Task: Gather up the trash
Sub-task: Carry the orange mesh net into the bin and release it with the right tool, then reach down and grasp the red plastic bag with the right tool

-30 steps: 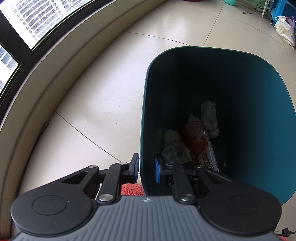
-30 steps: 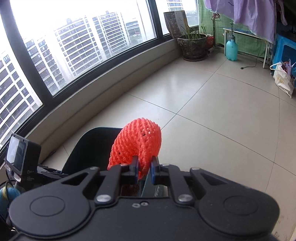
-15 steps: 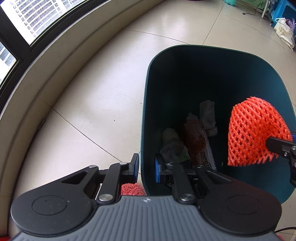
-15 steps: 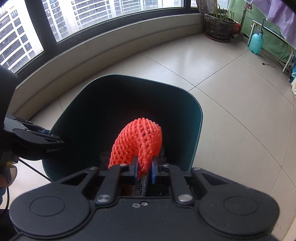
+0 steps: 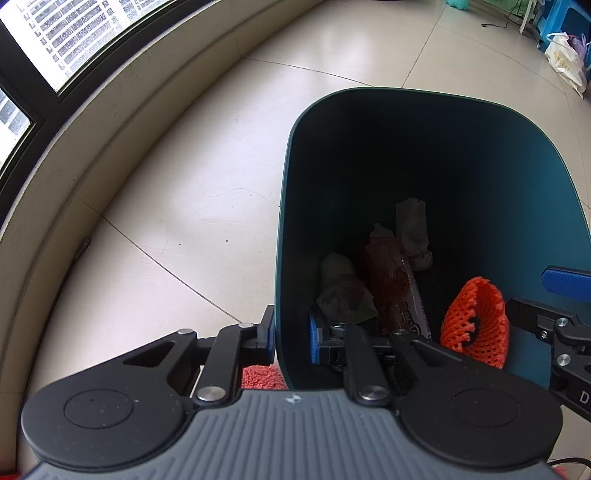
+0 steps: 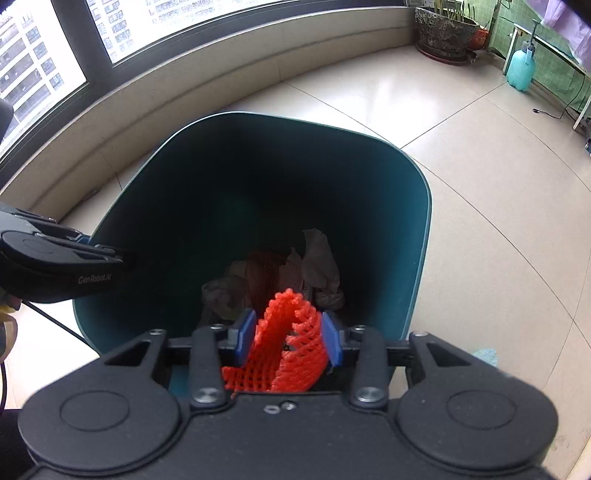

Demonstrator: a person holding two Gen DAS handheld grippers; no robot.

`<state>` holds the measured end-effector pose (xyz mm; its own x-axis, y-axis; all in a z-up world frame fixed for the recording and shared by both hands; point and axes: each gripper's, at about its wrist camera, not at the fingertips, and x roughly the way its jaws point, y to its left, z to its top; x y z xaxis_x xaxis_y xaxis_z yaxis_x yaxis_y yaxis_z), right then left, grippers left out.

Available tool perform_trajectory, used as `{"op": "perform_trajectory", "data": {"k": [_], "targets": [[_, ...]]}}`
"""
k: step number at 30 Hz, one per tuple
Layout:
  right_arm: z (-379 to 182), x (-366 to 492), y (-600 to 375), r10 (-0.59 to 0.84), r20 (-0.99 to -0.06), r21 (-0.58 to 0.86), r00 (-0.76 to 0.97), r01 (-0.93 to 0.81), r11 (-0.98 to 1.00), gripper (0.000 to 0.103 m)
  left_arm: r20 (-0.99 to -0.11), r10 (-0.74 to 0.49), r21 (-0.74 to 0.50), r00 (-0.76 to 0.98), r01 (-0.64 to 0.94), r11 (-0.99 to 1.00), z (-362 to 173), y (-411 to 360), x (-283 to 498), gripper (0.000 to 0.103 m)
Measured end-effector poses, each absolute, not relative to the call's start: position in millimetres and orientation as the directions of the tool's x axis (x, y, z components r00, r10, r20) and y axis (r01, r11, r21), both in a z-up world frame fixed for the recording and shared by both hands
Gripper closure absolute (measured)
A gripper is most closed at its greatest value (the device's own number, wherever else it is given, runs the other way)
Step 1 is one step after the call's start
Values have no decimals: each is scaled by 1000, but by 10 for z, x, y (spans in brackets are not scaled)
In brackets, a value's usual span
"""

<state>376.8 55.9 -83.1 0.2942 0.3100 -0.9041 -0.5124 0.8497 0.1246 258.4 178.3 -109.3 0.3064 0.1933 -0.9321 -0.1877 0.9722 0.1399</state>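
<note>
A dark teal trash bin stands on the tiled floor, with crumpled tissue and a red snack wrapper inside it. My left gripper is shut on the bin's near wall, one finger outside and one inside. An orange foam net sits between the blue pads of my right gripper, low inside the bin. Those jaws are opening and the net has sprung wide and slack between them. In the left wrist view the net hangs at the bin's right side beside the right gripper.
A low curved wall under the windows runs behind the bin. A potted plant and a blue spray bottle stand far right. A white bag lies on the floor. Something red and fuzzy lies under my left gripper.
My right gripper came down into the bin with the orange net, then its jaws spread and the net loosened between them. The left gripper kept still on the bin wall.
</note>
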Motion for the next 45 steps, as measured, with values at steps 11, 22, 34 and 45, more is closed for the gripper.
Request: {"op": "perform_trajectory", "data": {"k": [11,22,34,45], "targets": [[-108,3714,-62,401,-830,198,387,-467,862,41,-932,196,143,304,-188,972,-1106,1773,2601,87],[-288,3804,-995,227,-861,136,455,-223,965,29,-933,195,141,304,-190,972,-1110,1771,2598,87],[-1719,4004,-1556,69,-977,68,204,-13,998,24,-934,201,149,296,-187,971,-1128,1776,2609,87],[-2756,3965,-1567,-17,-999,-15,52,39,999,21,-929,225,176,295,-182,967,-1160,1709,2619,87]]}}
